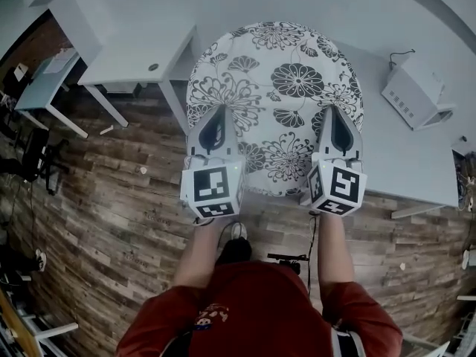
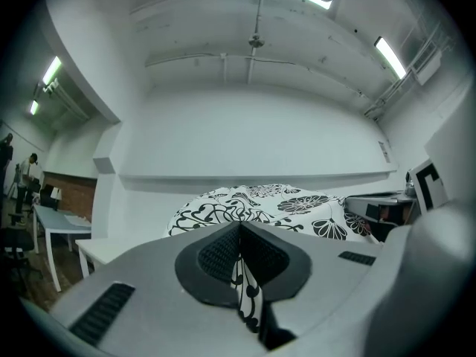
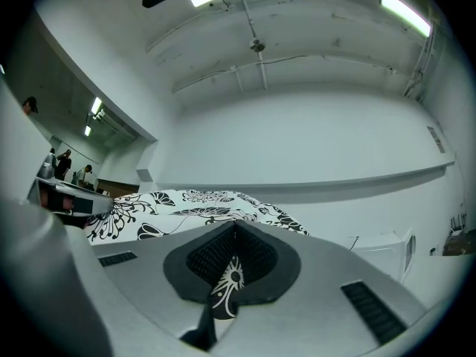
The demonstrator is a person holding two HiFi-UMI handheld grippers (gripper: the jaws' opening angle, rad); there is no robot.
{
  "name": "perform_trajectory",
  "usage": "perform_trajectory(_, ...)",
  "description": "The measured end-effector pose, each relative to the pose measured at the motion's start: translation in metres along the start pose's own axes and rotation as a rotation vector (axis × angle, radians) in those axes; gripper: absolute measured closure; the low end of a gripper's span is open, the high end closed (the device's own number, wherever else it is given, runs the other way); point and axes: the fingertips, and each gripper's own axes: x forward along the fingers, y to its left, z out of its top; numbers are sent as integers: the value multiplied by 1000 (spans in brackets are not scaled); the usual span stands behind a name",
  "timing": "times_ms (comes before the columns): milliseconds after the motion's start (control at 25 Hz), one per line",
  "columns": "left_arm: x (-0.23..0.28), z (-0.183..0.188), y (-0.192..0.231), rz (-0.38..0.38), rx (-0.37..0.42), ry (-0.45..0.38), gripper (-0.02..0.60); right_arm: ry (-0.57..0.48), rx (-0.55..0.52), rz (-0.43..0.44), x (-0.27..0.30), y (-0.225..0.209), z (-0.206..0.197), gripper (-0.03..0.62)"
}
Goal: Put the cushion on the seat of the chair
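A round white cushion (image 1: 277,95) with a black flower print hangs flat in front of me, above the floor and the edges of two white tables. My left gripper (image 1: 216,119) is shut on its near left rim, my right gripper (image 1: 337,122) on its near right rim. In the left gripper view the printed fabric (image 2: 245,285) is pinched between the dark pads, with the cushion (image 2: 260,203) spreading beyond. The right gripper view shows the same pinch on fabric (image 3: 227,285) and the cushion (image 3: 186,203) to the left. No chair is in view.
A white table (image 1: 141,50) stands at the upper left and another (image 1: 405,155) at the right, with a white box (image 1: 413,91) on it. Wood floor (image 1: 119,222) lies below. Dark chairs and clutter (image 1: 33,158) line the far left. People stand far off in both gripper views.
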Motion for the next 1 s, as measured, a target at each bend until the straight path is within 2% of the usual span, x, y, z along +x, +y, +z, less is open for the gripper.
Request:
perform_trajectory(400,2,-2,1,3,7,-44,554,-38,-8,-2,2,1,-6,565)
perform_trajectory(680,-8,6,-7,77,20,18,554,6,25,78,9,-5,-4,566)
perform_trajectory(1000,-10,8,-5,47,25,0,554,-14,17,45,1,-3,1,566)
